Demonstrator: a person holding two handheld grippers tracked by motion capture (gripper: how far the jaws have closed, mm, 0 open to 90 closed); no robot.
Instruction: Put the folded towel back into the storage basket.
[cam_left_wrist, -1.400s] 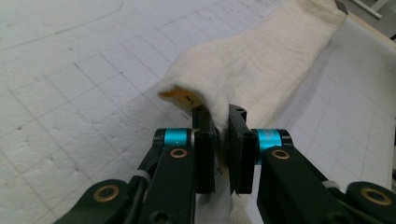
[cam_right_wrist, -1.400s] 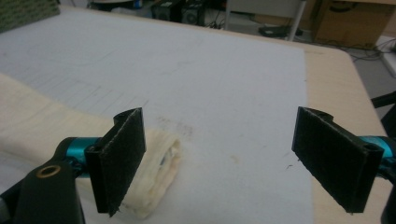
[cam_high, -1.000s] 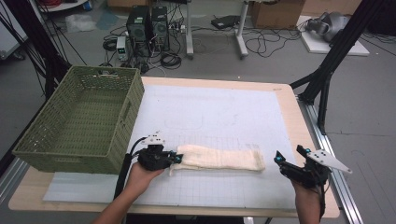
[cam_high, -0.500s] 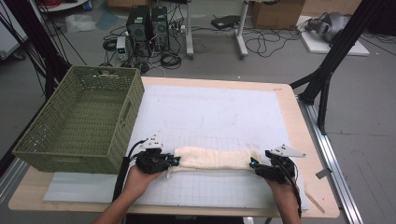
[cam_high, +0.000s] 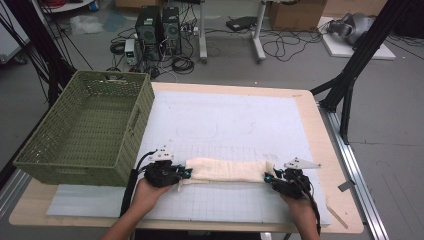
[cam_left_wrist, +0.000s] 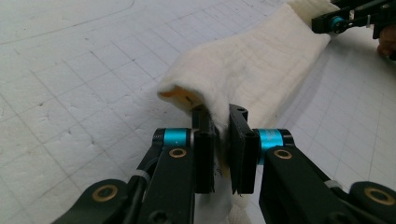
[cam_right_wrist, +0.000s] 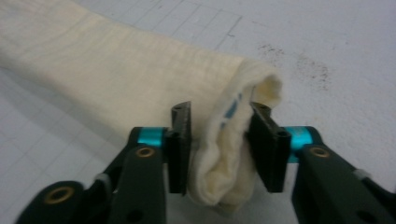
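Observation:
A cream cloth (cam_high: 227, 170), folded into a long strip, lies across the front of the white gridded mat (cam_high: 225, 120). My left gripper (cam_high: 182, 174) is at its left end; in the left gripper view the jaws (cam_left_wrist: 222, 140) stand close together with the cloth's edge (cam_left_wrist: 261, 65) pinched between them. My right gripper (cam_high: 270, 178) is at the strip's right end. In the right gripper view its jaws (cam_right_wrist: 219, 112) stand on either side of the bunched end of the cloth (cam_right_wrist: 116, 60), pressing on it. The right gripper (cam_left_wrist: 348, 21) also shows far off in the left gripper view.
A green woven basket (cam_high: 137, 125), nothing in it, stands at the table's left, close to my left gripper. The wooden table edge (cam_high: 320, 130) runs along the right. Computers, cables and black frame legs stand on the floor beyond the table.
My right gripper has come in from the table's front right corner to the cloth's right end and taken it between its jaws. The left gripper has stayed on the left end.

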